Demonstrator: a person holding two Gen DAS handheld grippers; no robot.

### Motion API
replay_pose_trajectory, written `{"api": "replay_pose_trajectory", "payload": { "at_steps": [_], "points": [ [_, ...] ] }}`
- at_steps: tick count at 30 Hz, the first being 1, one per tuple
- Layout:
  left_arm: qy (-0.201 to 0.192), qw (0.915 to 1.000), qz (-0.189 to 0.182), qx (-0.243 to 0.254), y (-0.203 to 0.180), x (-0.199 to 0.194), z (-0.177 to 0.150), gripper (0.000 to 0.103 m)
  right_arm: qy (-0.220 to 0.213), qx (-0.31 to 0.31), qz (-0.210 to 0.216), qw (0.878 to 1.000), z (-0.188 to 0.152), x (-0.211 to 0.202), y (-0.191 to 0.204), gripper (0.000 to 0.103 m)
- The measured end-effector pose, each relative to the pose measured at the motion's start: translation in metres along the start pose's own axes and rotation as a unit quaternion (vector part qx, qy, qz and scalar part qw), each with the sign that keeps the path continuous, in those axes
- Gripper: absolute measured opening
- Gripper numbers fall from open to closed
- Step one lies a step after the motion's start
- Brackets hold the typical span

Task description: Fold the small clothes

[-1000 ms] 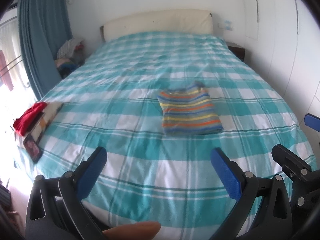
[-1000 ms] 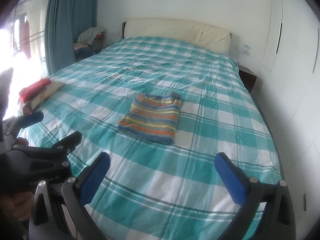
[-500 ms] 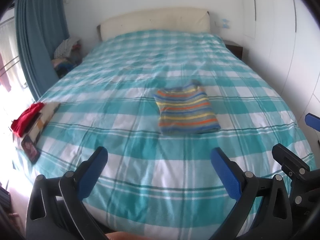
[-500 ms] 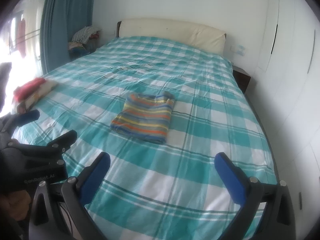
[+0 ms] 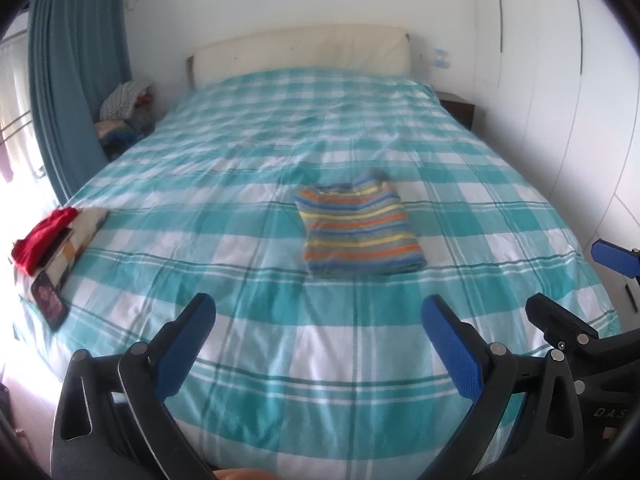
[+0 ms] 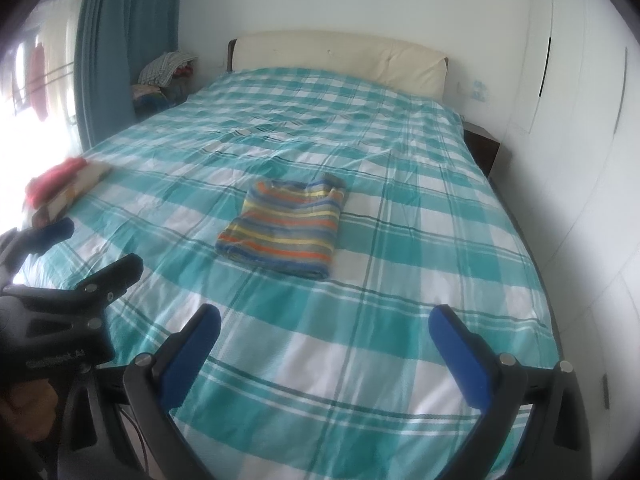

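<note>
I can't make out the blurred red cloth (image 6: 54,178) left of the striped shirt (image 6: 286,228), and my right tool (image 5: 616,258) is cut off at the frame edge.

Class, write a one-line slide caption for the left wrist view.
Open left tool hovers over a checked bed where a folded striped top lies.
</note>
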State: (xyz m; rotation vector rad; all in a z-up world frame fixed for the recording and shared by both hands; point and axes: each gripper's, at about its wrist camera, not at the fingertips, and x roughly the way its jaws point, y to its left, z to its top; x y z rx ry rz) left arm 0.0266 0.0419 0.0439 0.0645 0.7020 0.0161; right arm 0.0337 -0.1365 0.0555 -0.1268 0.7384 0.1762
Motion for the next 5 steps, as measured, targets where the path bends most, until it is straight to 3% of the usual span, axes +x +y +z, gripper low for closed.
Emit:
{"api": "replay_pose_trajectory", "payload": {
  "at_steps": [5],
  "points": [
    [0.000,1.0000,0.002,0.002,0.0006,-0.0009,0.0000,0.103,0.000,0.001,0.000,1.000,-0.0002,0.0002,-0.0008,0.102]
  ]
}}
